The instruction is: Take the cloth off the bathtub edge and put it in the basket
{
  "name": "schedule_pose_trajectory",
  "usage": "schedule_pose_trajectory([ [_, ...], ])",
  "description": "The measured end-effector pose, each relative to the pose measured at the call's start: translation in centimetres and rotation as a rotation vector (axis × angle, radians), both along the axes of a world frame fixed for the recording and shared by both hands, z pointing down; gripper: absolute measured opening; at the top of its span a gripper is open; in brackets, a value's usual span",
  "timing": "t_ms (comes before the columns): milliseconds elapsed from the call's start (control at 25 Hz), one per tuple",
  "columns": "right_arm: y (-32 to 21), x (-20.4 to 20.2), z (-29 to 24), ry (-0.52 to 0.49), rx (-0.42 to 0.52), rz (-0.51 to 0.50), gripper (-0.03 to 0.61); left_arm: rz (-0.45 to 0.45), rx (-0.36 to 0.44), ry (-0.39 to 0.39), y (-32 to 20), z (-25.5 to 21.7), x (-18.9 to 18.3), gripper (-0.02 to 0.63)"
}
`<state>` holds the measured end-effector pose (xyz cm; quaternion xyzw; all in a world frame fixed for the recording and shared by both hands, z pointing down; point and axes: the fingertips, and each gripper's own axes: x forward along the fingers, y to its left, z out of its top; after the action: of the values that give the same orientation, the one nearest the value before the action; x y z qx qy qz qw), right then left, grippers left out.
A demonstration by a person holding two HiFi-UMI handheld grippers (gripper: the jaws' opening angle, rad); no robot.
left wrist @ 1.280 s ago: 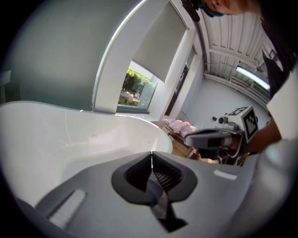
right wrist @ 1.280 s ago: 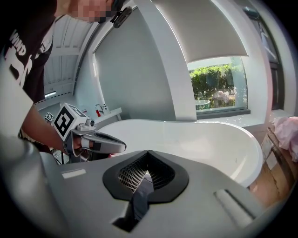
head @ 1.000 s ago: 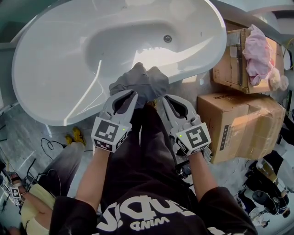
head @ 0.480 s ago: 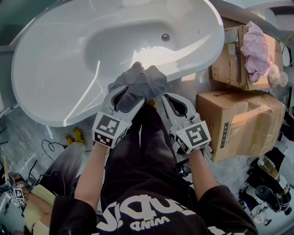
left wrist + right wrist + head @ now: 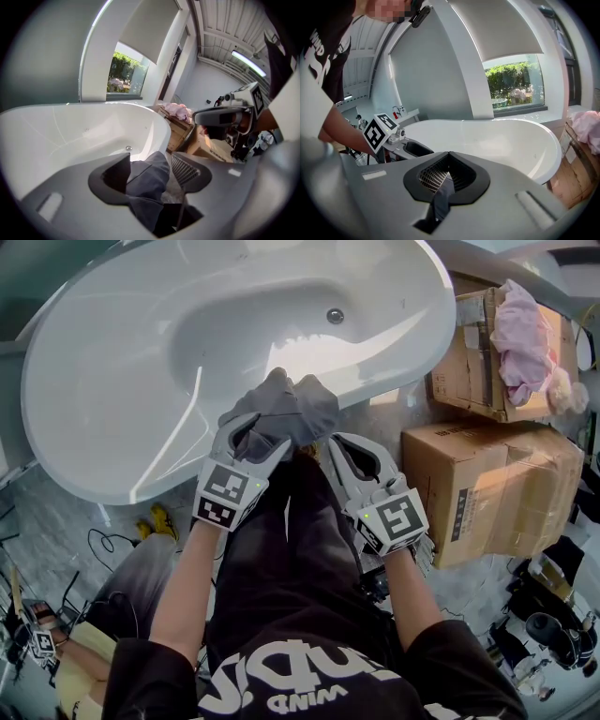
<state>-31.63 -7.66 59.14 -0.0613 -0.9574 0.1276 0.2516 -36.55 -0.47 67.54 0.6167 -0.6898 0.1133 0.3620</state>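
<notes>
Crowding the right side, two boxes stand just beside the tub, with a pink rag on the upper one. A yellow thing lies on the floor at lower left. The grey cloth drapes over the tub's near rim at centre. The left gripper has just been opening; its jaws stand apart around the cloth, one pad clear of it. The right gripper, tips together with nothing visibly held, sits just right of the cloth. The person's legs fill the room below.
</notes>
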Motion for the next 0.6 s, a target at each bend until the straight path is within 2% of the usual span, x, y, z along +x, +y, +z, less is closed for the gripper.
schedule_pose_trajectory([
  [240,-0.3,0.0,0.3,0.007,-0.008,0.012,0.009,0.065,-0.084,0.010,-0.5,3.7,0.5,0.250],
  [480,-0.7,-0.1,0.4,0.011,-0.012,0.016,0.009,0.185,-0.178,-0.073,-1.3,7.5,1.2,0.252],
  [600,-0.9,0.0,0.5,0.016,-0.016,0.020,0.009,0.245,-0.238,-0.095,-1.4,9.4,1.7,0.281],
])
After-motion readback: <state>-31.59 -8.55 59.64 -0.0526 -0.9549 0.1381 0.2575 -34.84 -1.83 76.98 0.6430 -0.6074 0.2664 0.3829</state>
